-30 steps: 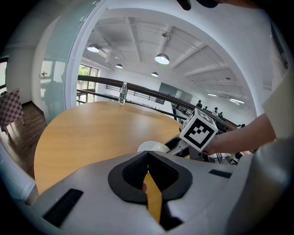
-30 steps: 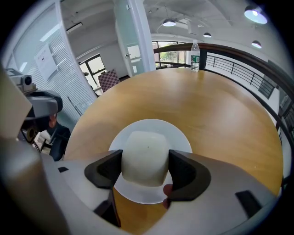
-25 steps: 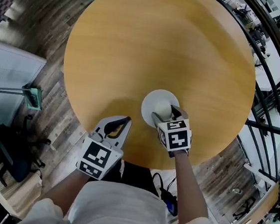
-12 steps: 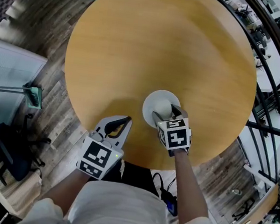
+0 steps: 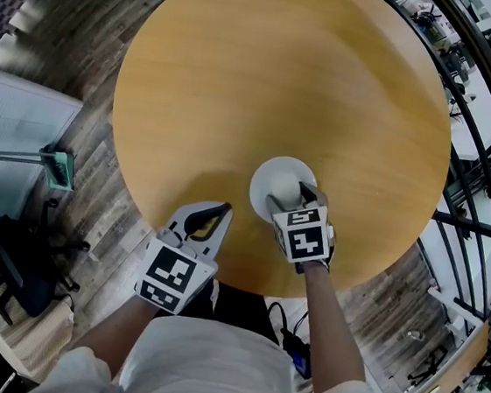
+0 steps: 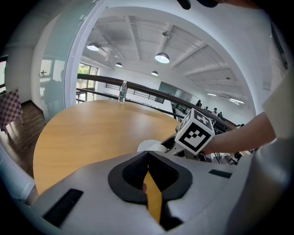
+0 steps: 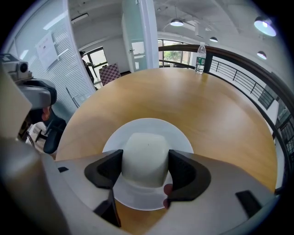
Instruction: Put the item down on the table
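- Bright, even light throughout; the round ceiling lamps [image 6: 161,57] high above the left tool [image 6: 147,158] bloom white.
- The wooden bench [image 5: 284,90] has a soft sheen, with a faint dark shadow just ahead of the left tool.
- Both gripper views are fisheye: the corners go black, and the railing [image 7: 243,62] beyond the right tool [image 7: 146,161] bows.
- The white cup [image 7: 145,144] between that tool's jaws is sharp and softly shaded low down; the tool bodies nearest each lens blur.

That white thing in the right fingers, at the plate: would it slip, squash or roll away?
Probably stiff: the white thing shows no dent between the fingers. Its smooth sides might slip. Squat and broad, it looks unlikely to roll on the plate.
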{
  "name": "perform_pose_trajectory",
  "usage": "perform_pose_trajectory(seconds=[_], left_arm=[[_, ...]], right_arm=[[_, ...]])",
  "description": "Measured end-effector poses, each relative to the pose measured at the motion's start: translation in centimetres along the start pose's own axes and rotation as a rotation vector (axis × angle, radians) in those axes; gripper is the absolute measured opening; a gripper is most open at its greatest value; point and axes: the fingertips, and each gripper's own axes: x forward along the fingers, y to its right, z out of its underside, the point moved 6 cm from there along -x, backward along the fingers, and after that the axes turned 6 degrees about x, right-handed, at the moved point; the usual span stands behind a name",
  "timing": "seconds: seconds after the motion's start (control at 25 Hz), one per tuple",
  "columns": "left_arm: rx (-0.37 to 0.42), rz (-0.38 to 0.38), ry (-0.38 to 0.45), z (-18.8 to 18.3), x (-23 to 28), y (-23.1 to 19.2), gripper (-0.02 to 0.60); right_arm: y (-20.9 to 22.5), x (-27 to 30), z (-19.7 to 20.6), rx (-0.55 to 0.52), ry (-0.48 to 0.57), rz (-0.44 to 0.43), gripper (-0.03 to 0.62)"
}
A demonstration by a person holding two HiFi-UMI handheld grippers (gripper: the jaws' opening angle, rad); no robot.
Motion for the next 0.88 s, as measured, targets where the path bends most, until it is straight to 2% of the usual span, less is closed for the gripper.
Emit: perform_pose_trajectory(seconds=[0.32, 0.56, 0.88], left_arm=[[0.007, 0.002, 0.001, -0.1, 0.0, 0.2, 0.023], [0.009, -0.006, -0.002, -0.1, -0.1, 0.4, 0.023], [0.014, -0.014, 0.005, -0.5, -0.7, 0.6, 0.023]], right_arm=[[0.0, 0.1, 0.1, -0.008, -0.002, -0.014, 0.333], [0.0, -0.1, 0.3, 0.004, 0.008, -0.060, 0.333], [0.0, -0.9, -0.5, -0.010, 0.029, -0.052, 0.333]])
